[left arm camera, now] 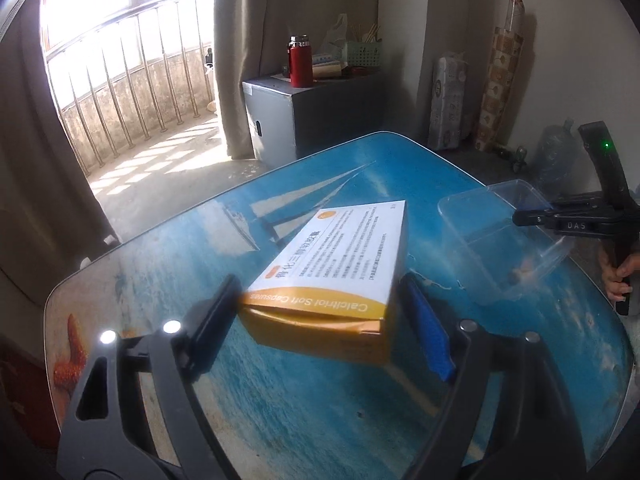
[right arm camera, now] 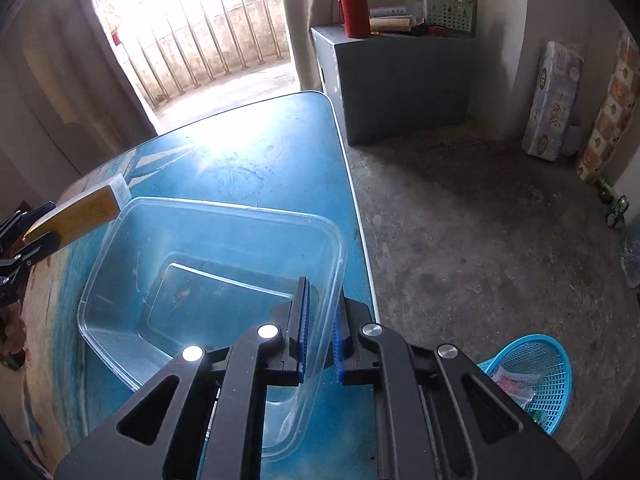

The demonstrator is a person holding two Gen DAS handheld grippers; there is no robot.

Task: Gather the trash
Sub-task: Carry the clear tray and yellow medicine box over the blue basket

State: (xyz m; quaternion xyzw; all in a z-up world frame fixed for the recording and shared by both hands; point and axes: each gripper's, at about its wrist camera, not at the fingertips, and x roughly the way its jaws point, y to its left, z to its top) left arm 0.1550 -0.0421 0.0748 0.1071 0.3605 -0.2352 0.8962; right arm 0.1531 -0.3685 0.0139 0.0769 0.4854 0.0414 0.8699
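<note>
**A:** Start at your left gripper (left arm camera: 320, 324). Its jaws stand wide, one pad on each long side of the medicine box (left arm camera: 332, 264), and the box sits lifted off the table (left arm camera: 280, 400), so you have it clamped across its width. The long axis of the box runs straight out from the pads, away from you.

**B:** And my right gripper (right arm camera: 320, 332)?

**A:** Nearly shut, pinching the near wall of the clear tub (right arm camera: 212, 272), one finger inside and one outside. Whether the pads press the thin plastic hard or only bracket it, you can't quite tell, but the gap is about the wall and no more.

**B:** So where does the box have to go?

**A:** Take the tub as your landmark. The box hangs just beyond the tub's far left corner, above the table, its far end pointing past that corner. The laundry-style blue basket (right arm camera: 532, 376) with scraps in it stands on the floor on the other side of the tub, off the table edge and below your right hand.

**B:** Which hand is nearer to the basket?

**A:** Your right, by a good way. My guess is that the box crosses over the tub from left to right, either dropping into it or going on to the basket
</note>
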